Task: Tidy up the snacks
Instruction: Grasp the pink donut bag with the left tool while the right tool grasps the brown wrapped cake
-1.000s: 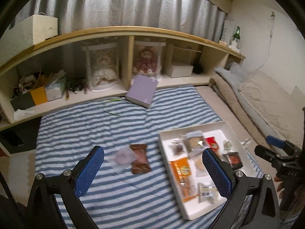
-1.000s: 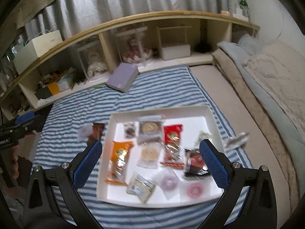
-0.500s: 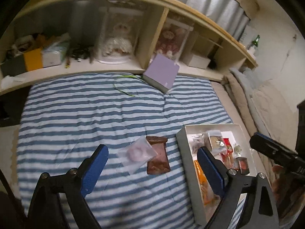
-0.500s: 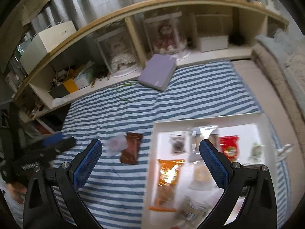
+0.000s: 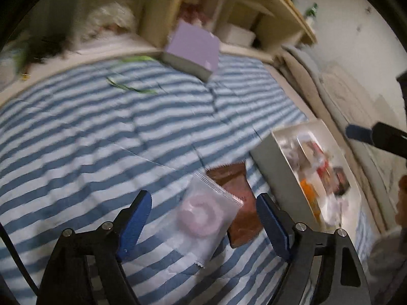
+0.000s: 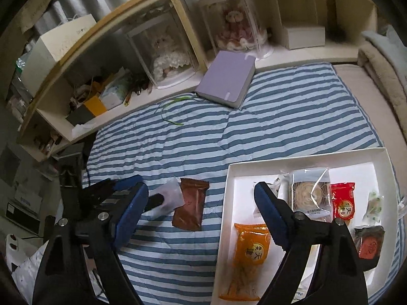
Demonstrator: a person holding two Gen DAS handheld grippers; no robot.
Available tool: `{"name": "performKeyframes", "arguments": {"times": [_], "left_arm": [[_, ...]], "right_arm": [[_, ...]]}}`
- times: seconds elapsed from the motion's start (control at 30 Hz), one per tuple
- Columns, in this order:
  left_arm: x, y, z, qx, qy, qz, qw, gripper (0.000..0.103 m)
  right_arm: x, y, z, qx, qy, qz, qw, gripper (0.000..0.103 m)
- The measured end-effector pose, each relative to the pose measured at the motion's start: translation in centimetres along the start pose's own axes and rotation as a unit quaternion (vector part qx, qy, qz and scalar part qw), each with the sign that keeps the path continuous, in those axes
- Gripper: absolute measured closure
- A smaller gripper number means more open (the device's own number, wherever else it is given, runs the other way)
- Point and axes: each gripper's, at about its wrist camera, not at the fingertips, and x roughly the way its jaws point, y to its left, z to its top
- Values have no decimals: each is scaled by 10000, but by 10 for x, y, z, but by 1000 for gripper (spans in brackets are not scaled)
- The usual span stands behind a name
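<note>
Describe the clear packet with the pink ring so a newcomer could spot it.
Find the white tray on the blue striped blanket. Left of it lies a brown foil packet; the clear packet holding a pink ring overlaps that one's far side, the only see-through wrapper outside the tray.

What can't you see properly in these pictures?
- Left wrist view: the snacks in the white tray are smeared by motion blur.
- Right wrist view: the clear packet is partly hidden behind the left gripper.
- Right wrist view: the orange packet is partly covered by one of the right gripper's fingers.
</note>
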Motion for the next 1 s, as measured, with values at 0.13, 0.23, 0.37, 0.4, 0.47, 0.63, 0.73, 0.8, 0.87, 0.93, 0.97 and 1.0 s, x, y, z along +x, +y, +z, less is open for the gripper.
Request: {"name": "performKeyframes", "arguments": {"times": [0.13,0.23,0.37,0.4,0.47,0.63,0.73,0.8,0.87,0.93,0.97,1.0], "left_arm": [[17,9,5,304,72,2,9995,21],[24,-1,1,806,277,10,9964,22],[32,-11,-3,1242,349,303,9912,40],[34,-10,-1,1231,336,386,9911,40],[34,-8,1,1132,253,407,9924,44],[37,-9,4,1229,159,644,9902,53],[33,-7,4,1221,136,729,9897,56],[26,-2,7,1156,68,764,9903,57],[15,-5,4,1092,-7,798,9908,58],[5,-1,7,1110,-116,1070,9880,58],[-1,1,6,1107,-138,1128,9873,58],[-6,7,8,1067,-180,1190,9870,58]], "right_arm": [[15,1,1,-58,182,-112,9998,16],[26,3,-1,-82,309,-140,9994,17],[40,7,-3,-79,509,-137,9986,19],[42,8,-2,-74,535,-137,9984,19],[46,9,-3,-42,596,-139,9981,21],[52,17,-8,-53,700,-195,9973,23],[59,22,-10,-50,787,-213,9967,27],[64,25,-12,-1,868,-182,9961,31],[73,29,-14,61,963,-159,9952,37],[82,34,-17,78,1079,-187,9940,41],[89,38,-18,72,1158,-235,9930,42],[94,40,-19,63,1197,-268,9924,42]]}}
